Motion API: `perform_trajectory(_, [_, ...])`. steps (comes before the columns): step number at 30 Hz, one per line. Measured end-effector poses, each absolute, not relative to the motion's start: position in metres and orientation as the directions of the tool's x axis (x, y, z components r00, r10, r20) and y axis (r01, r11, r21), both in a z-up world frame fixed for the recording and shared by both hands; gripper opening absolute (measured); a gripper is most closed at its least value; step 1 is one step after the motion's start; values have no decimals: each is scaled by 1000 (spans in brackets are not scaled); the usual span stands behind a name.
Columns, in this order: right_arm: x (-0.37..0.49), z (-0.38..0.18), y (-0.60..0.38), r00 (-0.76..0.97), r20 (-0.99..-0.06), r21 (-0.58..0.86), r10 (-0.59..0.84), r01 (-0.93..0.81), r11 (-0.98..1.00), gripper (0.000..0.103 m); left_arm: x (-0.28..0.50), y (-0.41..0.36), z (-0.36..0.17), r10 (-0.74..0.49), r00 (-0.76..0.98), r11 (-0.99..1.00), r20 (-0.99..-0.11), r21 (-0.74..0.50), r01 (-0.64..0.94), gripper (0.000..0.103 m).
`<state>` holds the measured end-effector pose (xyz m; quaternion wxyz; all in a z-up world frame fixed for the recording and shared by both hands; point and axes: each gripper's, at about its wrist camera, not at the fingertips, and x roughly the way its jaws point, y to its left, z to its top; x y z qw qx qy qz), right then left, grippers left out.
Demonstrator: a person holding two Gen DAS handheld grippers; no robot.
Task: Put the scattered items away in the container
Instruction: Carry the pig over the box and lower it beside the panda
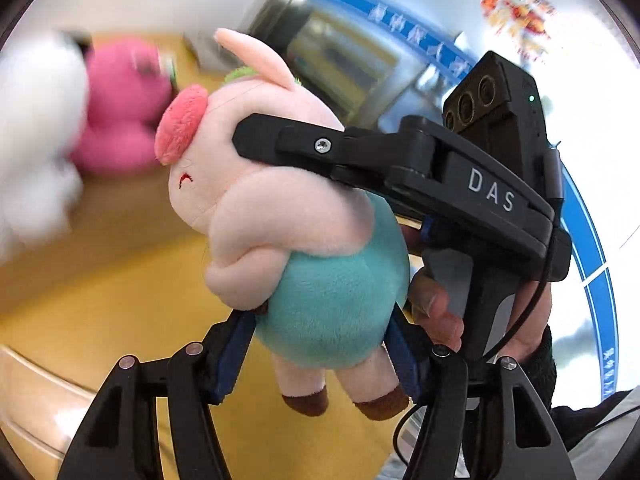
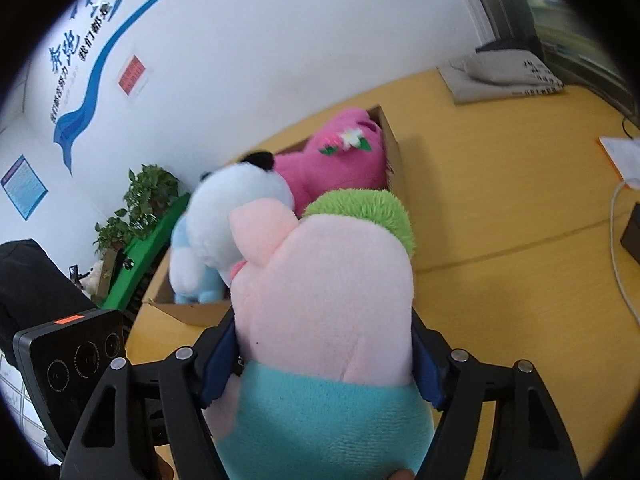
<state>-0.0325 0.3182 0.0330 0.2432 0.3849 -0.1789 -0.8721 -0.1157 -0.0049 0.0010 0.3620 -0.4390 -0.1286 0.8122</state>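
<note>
Here, much is blurred or cut off. In the left wrist view, left of the pig plush (image 1: 288,216), a white plush (image 1: 36,140) and a magenta plush (image 1: 124,108) are smeared, and the box holding them cannot be made out. The pig's legs drop below the pads, its far side hidden by the right tool (image 1: 256,136), whose tip presses its head.

The pig is pale pink with a red-pink snout, a stitched red eye, a teal belly, brown hooves and a green tuft. It hangs above the yellow tabletop (image 1: 132,280), near the box, gripped by both tools: the left tool (image 1: 320,344) clamps the belly, the right tool (image 2: 324,364) the upper body.

Behind the pig in the right wrist view, the cardboard box (image 2: 394,152) holds both plushes. Left of the box stand potted plants (image 2: 140,204) by a white wall (image 2: 280,40) with blue lettering; right of it, a folded grey cloth (image 2: 500,76).
</note>
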Motion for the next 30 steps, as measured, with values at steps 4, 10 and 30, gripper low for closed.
perform_trajectory(4, [-75,73,287,-608,-528,490,-592,352,-798,73,-151,-35,32,663,-428,-746,-614,-487,-455,67])
perform_trajectory(10, [-167,52,263,-583,-561,576,-587,234,-783,74,-224,-64,19,590,-441,-807,-676,-467,-362,57])
perform_trajectory(30, [-208,30,237,-584,-753,176,-302,263,-949,47,-272,-47,-54,491,-397,-871,-775,-447,-205,58])
